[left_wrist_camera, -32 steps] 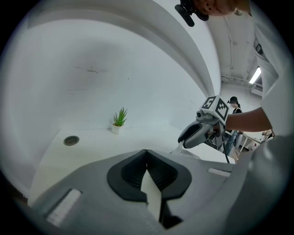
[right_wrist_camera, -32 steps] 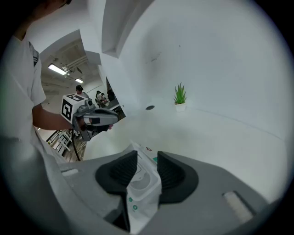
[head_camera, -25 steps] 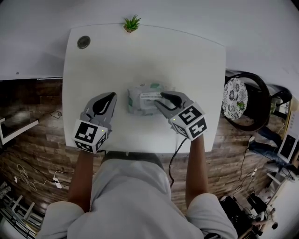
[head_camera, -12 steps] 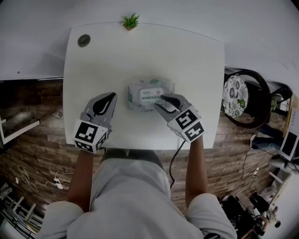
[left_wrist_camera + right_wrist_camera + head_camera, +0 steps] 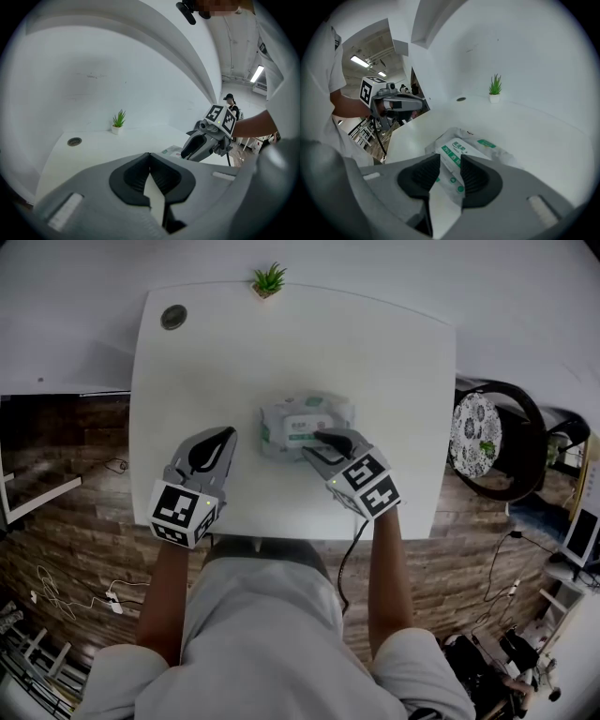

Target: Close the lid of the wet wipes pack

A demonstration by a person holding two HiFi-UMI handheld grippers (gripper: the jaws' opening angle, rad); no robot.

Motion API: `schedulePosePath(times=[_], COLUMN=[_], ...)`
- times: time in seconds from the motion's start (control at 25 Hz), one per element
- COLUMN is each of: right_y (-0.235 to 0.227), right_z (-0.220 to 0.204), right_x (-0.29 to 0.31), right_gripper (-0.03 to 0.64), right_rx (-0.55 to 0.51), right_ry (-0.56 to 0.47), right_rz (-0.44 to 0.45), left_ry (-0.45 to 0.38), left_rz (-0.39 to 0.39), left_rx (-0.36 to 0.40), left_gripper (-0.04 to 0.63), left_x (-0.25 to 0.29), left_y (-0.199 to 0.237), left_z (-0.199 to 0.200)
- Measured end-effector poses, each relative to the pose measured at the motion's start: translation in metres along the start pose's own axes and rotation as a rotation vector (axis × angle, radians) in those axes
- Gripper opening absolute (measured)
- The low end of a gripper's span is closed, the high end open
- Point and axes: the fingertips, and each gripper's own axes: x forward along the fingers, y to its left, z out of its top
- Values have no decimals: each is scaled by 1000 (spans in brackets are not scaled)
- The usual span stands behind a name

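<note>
Head view: wet wipes pack [image 5: 307, 424] lies flat mid-way on the white table [image 5: 216, 362], long axis left-right across me, printed top facing up. My right gripper [image 5: 323, 438] comes in from the near side, tips over the pack's near right part. My left gripper [image 5: 221, 434] sits to the pack's left, near but apart. Potted plant [image 5: 268, 280] at the far edge.

Left gripper view: left gripper [image 5: 150, 157] clenched, jaw tips meeting, nothing between. A corner of the pack [image 5: 172, 151] shows beyond, under the right gripper [image 5: 190, 149].

Right gripper view: right gripper [image 5: 449, 159] has jaws slightly parted, clamping nothing. The pack [image 5: 471, 146] lies right beneath and past the tips, long axis running near-left to far-right. Can't tell whether the lid is sealed.
</note>
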Motion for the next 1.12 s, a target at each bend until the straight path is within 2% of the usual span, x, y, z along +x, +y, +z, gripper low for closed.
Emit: schedulePosePath(times=[0.28, 0.4, 0.88, 0.96, 1.12], right_y=[-2, -7, -6, -7, -10], right_z=[-7, -8, -8, -8, -6], right_x=[9, 12, 16, 16, 11], right_gripper=[140, 104, 104, 104, 83], right_rx=[20, 13, -22, -2, 107], right_ry=[55, 67, 128, 117, 61], right_rz=[-8, -30, -71, -81, -112], left_ry=[9, 8, 6, 3, -7], left_rz=[-1, -2, -10, -9, -3], left_rx=[-8, -10, -15, -14, -8], left_gripper=[0, 0, 0, 0, 0], left_x=[1, 3, 3, 2, -7], left_y=[0, 1, 2, 3, 4], left_z=[-6, -5, -7, -6, -3])
